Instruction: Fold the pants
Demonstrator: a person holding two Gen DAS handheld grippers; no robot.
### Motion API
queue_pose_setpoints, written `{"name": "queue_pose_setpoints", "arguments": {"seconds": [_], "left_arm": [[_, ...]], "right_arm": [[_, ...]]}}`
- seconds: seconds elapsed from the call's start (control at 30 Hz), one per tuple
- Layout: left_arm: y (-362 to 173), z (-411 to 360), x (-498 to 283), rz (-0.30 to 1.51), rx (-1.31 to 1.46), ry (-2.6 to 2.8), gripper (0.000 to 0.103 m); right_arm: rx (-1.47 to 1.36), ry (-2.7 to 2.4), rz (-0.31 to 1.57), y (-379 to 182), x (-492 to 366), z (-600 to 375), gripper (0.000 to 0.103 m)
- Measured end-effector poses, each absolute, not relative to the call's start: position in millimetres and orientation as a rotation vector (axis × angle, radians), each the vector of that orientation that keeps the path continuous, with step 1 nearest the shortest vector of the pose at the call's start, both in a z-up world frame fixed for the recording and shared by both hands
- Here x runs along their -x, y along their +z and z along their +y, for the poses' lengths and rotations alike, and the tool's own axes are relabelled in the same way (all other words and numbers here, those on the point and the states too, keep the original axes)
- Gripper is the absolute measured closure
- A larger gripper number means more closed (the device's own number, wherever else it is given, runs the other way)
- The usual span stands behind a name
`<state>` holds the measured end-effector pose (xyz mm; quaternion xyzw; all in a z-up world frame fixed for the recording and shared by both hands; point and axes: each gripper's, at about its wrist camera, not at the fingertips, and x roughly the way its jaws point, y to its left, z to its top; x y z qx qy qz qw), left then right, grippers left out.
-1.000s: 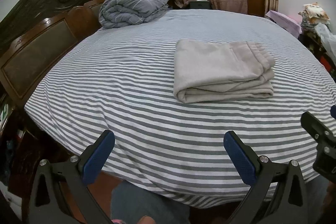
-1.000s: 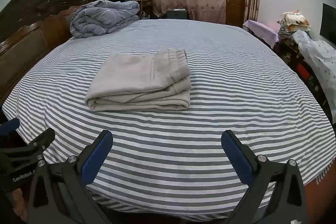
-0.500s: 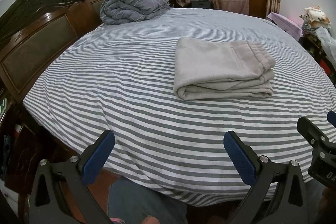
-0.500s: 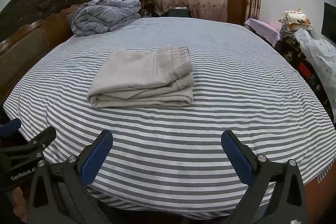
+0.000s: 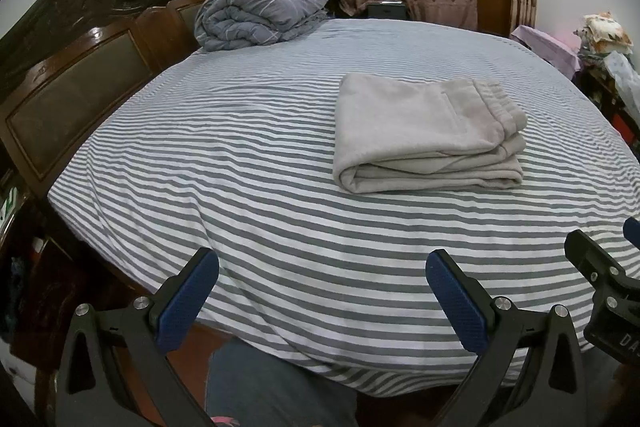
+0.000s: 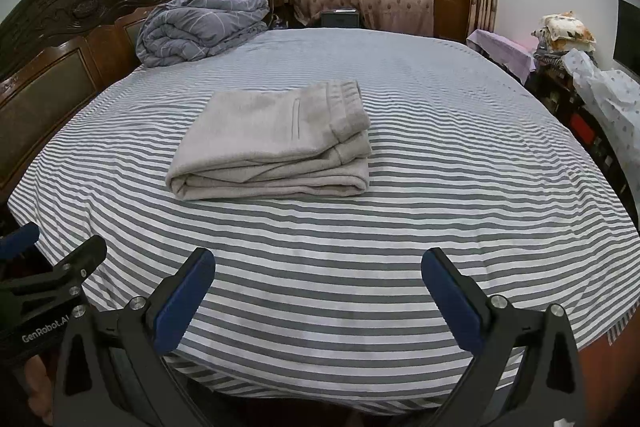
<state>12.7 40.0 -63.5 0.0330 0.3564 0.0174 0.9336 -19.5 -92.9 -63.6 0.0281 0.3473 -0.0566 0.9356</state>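
Pants point(image 5: 424, 131) lie already folded into a thick rectangular stack, several layers deep, on the striped bed point(image 5: 280, 227), roughly mid-bed and somewhat toward the near edge where the person stands. Elastic waistband on top at the end away from the headboard point(image 5: 80, 75); rounded fold at the headboard end; layered open edges face the near edge. Fabric looks like soft fleece or sweat material: light, limp, no stiffness, not slippery, not fragile. It will sag and spill open if lifted by one layer only. Best hold, judging by the shape: pinch the whole stack at the rounded fold end plus the waistband end, one hand-held gripper per side, or slide under the bottom layer. The mattress gives, so pressing down to get under it should be easy.

Left hand-held gripper point(image 5: 322, 293) jaws wide apart, holding nothing, over the near edge of the bed, well apart from the pants. Right hand-held gripper point(image 6: 318, 291) same: jaws wide apart, nothing held, over the near edge. Rolled grey duvet point(image 5: 260, 13) at the far corner by the headboard, well apart from the pants. Task looks essentially done.
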Motion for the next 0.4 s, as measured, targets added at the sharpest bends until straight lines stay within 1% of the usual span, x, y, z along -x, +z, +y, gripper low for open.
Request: {"name": "queue_pose_setpoints", "arguments": {"seconds": [0.4], "left_arm": [[-62.9, 37.2, -11.6, 0.727, -0.049, 0.021, 0.0]], "right_arm": [[-0.058, -0.116, 0.71, -64.2, 19.4, -93.2, 0.001]]}}
